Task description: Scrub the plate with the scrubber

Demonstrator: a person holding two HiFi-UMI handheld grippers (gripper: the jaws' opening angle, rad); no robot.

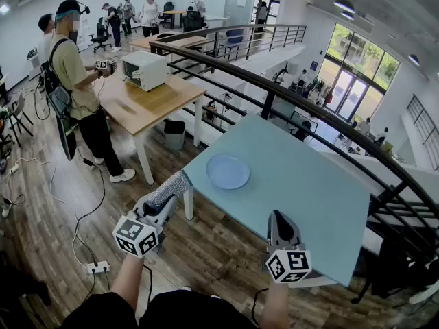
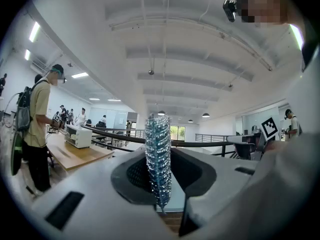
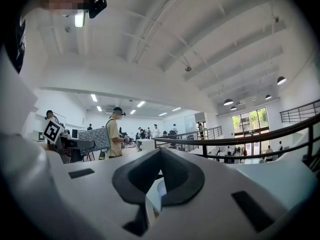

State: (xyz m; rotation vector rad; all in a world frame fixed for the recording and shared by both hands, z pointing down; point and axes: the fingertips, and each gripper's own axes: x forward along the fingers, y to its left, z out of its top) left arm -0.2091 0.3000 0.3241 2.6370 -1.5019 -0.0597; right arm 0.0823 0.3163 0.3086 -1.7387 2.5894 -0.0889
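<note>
Silvery-grey mesh covers the flat, oblong scrubber point(image 1: 171, 189), whose knit glints with tiny blue-white specks in the left gripper view, where it stands edge-on and upright. The left gripper point(image 1: 163, 203) pinches its lower end between both jaws, and the rest of the pad sticks out past the tips. In the head view the scrubber hangs over the brown wooden plank floor point(image 1: 206, 252), just beside the near left edge of the pale teal table point(image 1: 295, 184) and apart from the plate. The round, pale blue plate point(image 1: 228, 171) has a shallow raised rim. It lies flat and bare-faced on the table's left part, close to that edge. The right gripper point(image 1: 278, 216) is held level over the table's near edge, its jaws pressed together with nothing between them. The only print that can be made out is the black-and-white square marker pattern on each gripper's cube; the patterns carry no letters. Farther off, a person in an olive shirt point(image 1: 74, 67) stands at a light wooden table point(image 1: 147, 101) that bears a white box-shaped appliance point(image 1: 144, 69). A black metal railing point(image 1: 274, 88) curves behind the teal table.
</note>
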